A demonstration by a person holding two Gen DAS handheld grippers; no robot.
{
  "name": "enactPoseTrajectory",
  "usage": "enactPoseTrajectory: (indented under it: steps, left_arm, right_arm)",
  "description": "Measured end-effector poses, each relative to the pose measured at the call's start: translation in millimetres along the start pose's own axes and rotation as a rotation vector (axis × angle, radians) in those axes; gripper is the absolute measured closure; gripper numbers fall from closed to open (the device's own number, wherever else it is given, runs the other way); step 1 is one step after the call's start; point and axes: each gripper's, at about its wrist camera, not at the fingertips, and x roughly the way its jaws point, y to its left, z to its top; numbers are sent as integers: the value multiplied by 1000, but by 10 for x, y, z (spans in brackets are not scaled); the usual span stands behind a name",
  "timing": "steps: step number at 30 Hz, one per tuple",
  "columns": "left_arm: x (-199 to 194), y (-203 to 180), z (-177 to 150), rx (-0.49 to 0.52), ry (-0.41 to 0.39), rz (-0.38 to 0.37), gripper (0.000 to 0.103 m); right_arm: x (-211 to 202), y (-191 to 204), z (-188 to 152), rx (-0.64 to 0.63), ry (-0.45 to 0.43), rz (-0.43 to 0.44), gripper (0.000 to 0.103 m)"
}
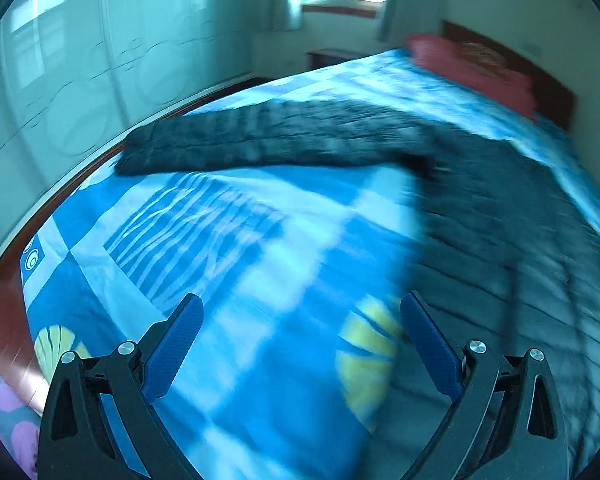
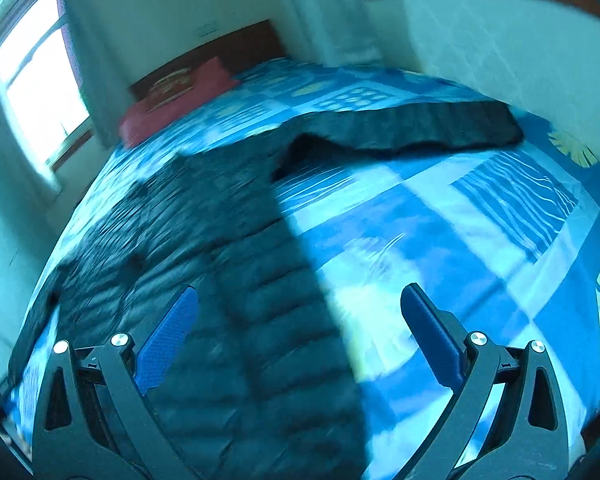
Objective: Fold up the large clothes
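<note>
Blue-padded black left tongs (image 1: 300,340) hang nearest the lens in the left wrist view, spread wide and released, nothing between their pads; beneath them lies the bed's blue, white and yellow patterned cotton cover (image 1: 260,280), not the garment; the matching right tongs (image 2: 300,332) are likewise spread and empty, hovering over the lower body of the dark grey quilted puffer coat (image 2: 236,280), close to its straight side edge where padding gives way to the bedcover.

That coat is the task's thing; it lies flat on the bed, face to the cover, body running down the middle toward the person and both sleeves thrown out sideways; one long quilted sleeve (image 1: 260,140) reaches toward the pale wardrobe doors (image 1: 60,80), the other sleeve (image 2: 420,128) toward the opposite wall; spread so, I judge, to give each hand its own half and let the seams serve as fold lines.

Both tongs tilt downward from the foot of the bed, one either side of the hem; that reads as an approach to pinch the two bottom corners or side edges together; no fold looks begun yet. Thick padding will spring back and slide, so wide-open pads suit it.

Far off, a red pillow (image 1: 472,64) sits against the dark wooden headboard (image 2: 228,52), clear of the work; motion blur hides finer detail.
</note>
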Motion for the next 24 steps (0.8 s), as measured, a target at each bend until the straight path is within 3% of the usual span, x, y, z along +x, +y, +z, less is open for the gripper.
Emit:
enactPoseTrajectory:
  steps: [2,9,14,19,24]
  left_arm:
    - [283,165,97,-46,34,33,5]
    - [780,469,179,-133,68,119,5]
    - [801,436,141,-124,55,150,5]
    - [824,446,125,-129,44,148,4]
    - [860,438,138,-128,41,149,4]
  right_arm:
    - [180,-242,161,49,-1,-22,24]
    - [608,-1358,709,349,-96,-49,25]
    - [922,-2027,960,537,-147,-22,29]
    - [1228,-2392,1123,617,-175,-19,31]
    - [1372,-2508,1308,583,-227,-40,31]
